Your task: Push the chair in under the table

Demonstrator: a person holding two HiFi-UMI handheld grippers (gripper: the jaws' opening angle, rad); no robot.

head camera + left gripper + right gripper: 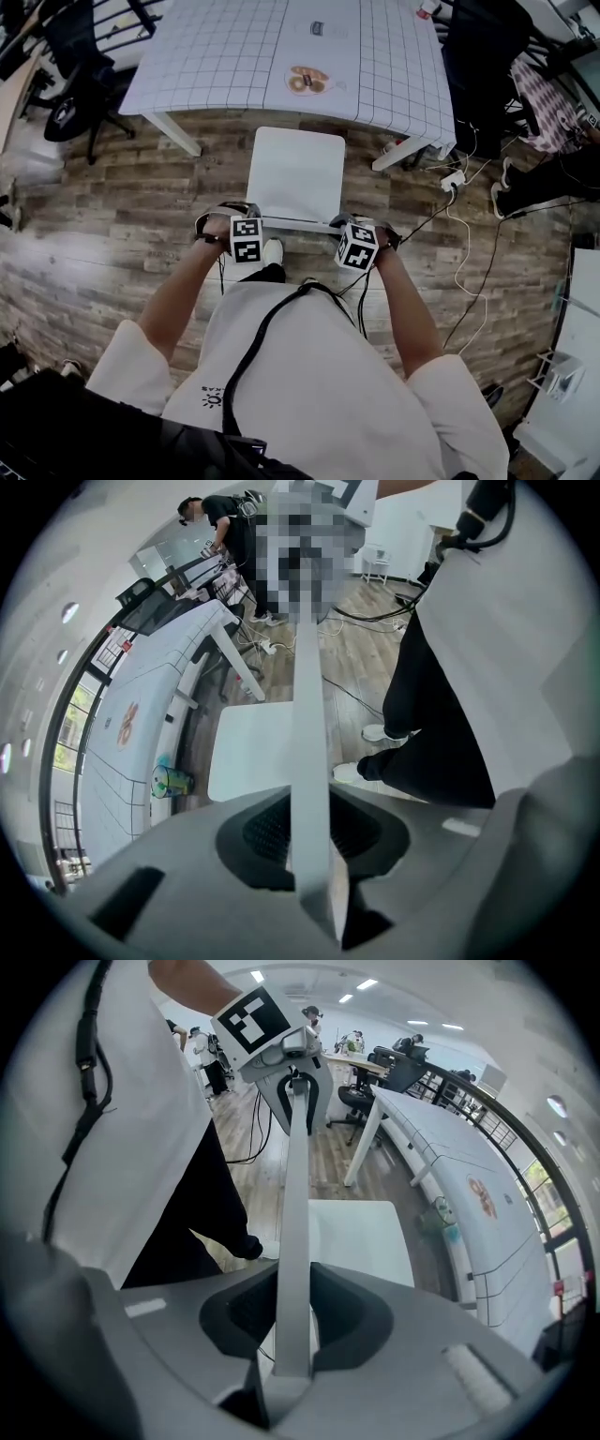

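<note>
A white chair stands on the wood floor, its seat (298, 173) partly in front of the white gridded table (216, 56). The thin top edge of the chair's backrest (298, 223) runs between my two grippers. My left gripper (246, 223) is shut on the left end of that edge, and my right gripper (356, 231) is shut on its right end. In the left gripper view the backrest (309, 714) passes straight between the pads of the left gripper (314, 841), with the seat (248, 752) beyond. The right gripper (292, 1321) pinches the backrest (295, 1194) the same way.
A black office chair (75, 56) stands at the table's left end. A dark chair (483, 56), a power strip (453, 178) and loose cables lie by the right end. A small bottle (172, 780) sits under the table. The person's shoe (272, 251) is just behind the chair.
</note>
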